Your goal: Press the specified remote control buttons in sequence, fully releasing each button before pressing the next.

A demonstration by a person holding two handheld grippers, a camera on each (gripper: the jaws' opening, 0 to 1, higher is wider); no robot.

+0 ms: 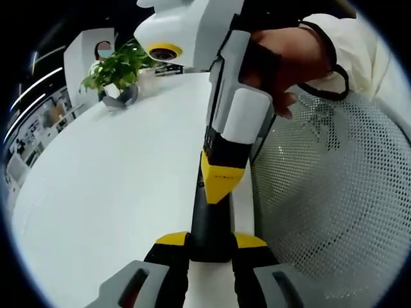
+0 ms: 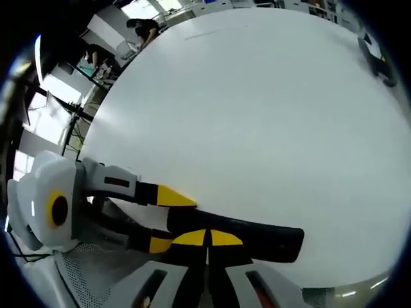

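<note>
Black remote control (image 1: 210,218) at the white table (image 1: 109,192) edge, left tongs (image 1: 210,247) gripping it, right tongs (image 2: 207,239) pinched together, pressing on it.

Yellow-tipped black tongs (image 1: 210,247), white sleeve (image 1: 359,51)

We see the remote control (image 1: 210,218), a slim black bar, lying near the white table's edge. In the left gripper view it runs lengthwise away from us; in the right gripper view (image 2: 237,236) it stretches crosswise, its buttons too dark to make out.
</note>
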